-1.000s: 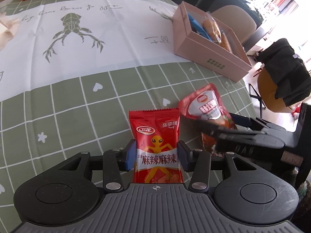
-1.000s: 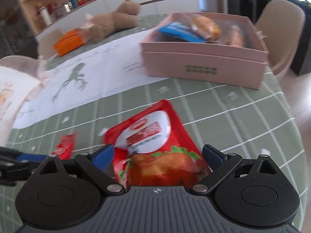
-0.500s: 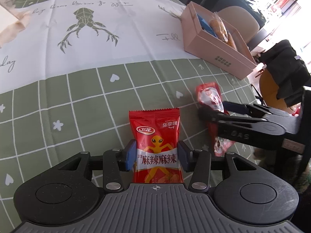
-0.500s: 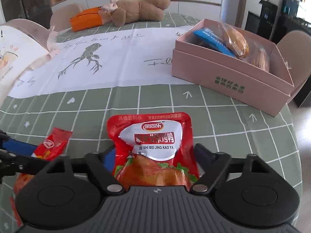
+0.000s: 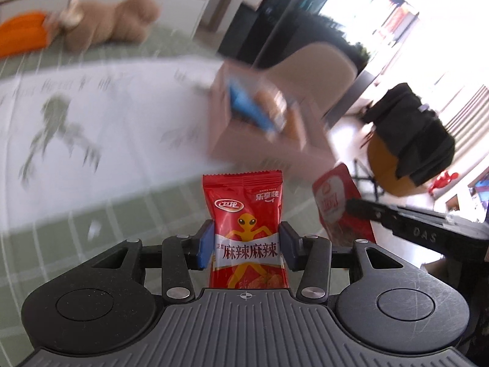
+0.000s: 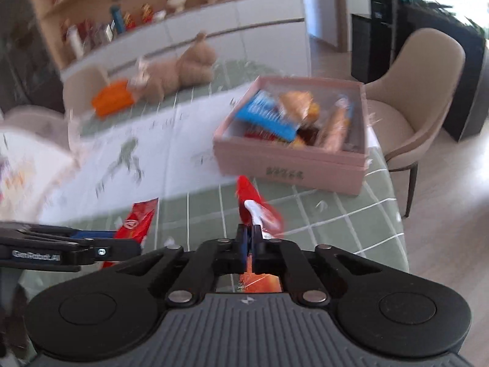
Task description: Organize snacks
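Carrying step, judged from both packets raised off the green checked surface. Left gripper: fingers clamped on the sides of a red Weilong snack packet, printed with an orange alien figure and "麻辣麻辣". Right gripper: fingers just closed, pinching a red-and-white pouch edge-on; label too blurred to read here. Next, probably: moving both over the open pink box, already holding a blue packet and bread, then releasing inside. Box lettering unreadable.
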A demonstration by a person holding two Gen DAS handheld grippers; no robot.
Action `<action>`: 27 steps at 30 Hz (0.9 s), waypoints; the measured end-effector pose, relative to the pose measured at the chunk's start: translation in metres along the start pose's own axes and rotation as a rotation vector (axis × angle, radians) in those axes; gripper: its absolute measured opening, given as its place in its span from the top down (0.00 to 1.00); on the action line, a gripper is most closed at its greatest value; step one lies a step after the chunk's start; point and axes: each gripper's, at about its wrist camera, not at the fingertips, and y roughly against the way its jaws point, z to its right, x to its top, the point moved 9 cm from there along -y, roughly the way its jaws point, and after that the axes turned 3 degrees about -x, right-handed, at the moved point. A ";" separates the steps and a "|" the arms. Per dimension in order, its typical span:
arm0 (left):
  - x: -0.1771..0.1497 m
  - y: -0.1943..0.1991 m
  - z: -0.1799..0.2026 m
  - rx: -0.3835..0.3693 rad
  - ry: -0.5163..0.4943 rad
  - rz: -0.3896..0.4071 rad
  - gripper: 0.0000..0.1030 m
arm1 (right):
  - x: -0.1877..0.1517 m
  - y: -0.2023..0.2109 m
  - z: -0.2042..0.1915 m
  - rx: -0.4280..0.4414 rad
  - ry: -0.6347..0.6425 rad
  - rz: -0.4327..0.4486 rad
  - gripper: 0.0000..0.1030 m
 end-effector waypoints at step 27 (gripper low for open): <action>0.105 -0.108 0.008 0.011 -0.067 -0.022 0.49 | 0.035 -0.076 0.043 0.026 0.218 -0.137 0.33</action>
